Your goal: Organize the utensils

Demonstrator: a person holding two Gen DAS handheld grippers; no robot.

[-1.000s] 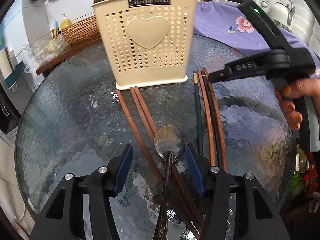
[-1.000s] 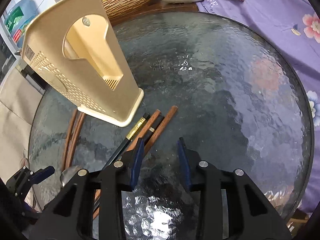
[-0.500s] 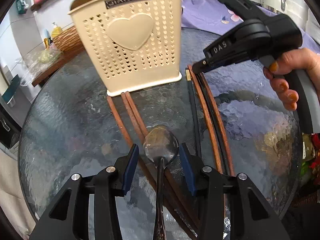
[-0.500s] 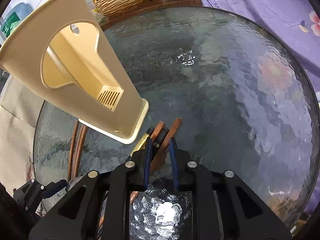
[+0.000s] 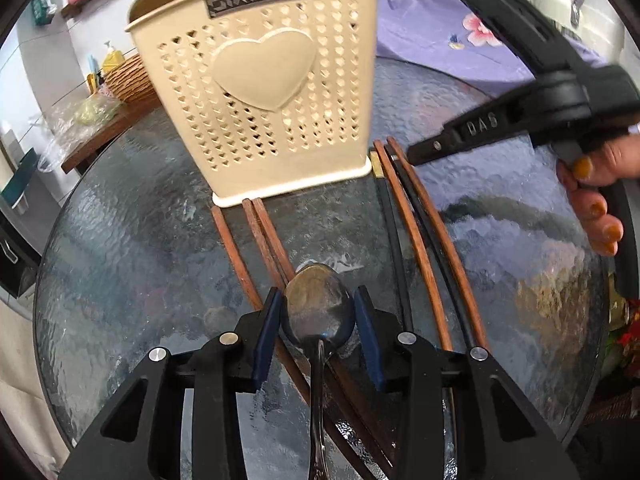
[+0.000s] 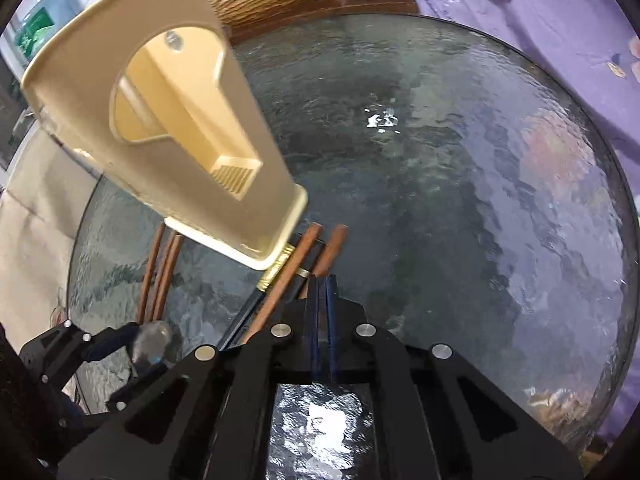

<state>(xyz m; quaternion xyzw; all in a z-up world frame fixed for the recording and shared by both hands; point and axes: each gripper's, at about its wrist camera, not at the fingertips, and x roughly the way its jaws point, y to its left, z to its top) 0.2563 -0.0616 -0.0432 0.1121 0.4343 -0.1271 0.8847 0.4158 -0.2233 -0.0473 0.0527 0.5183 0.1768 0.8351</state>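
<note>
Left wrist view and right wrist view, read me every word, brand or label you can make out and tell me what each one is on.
"JIANHAO": dark nameplate at the top of the cream utensil holder, left wrist view; it looks mirrored or upside down.
"DAS": raised letters on the finger of the right tool, left wrist view.
Purple cloth, right wrist view: partial letters near the pan handle, too cut off to read.
Green package: print too blurred to read.

A cream plastic utensil holder (image 5: 260,92), pierced all over with small heart-shaped holes, bore a large raised heart and a dark nameplate. Reddish-brown and black chopsticks (image 5: 424,248) lay on a round table (image 6: 460,168) of dark, rippled glass. A silver spoon (image 5: 320,312) sat between blue pads (image 5: 266,332) on a black gripper (image 5: 318,300). A purple cloth (image 6: 560,20) carried pink flowers.
</note>
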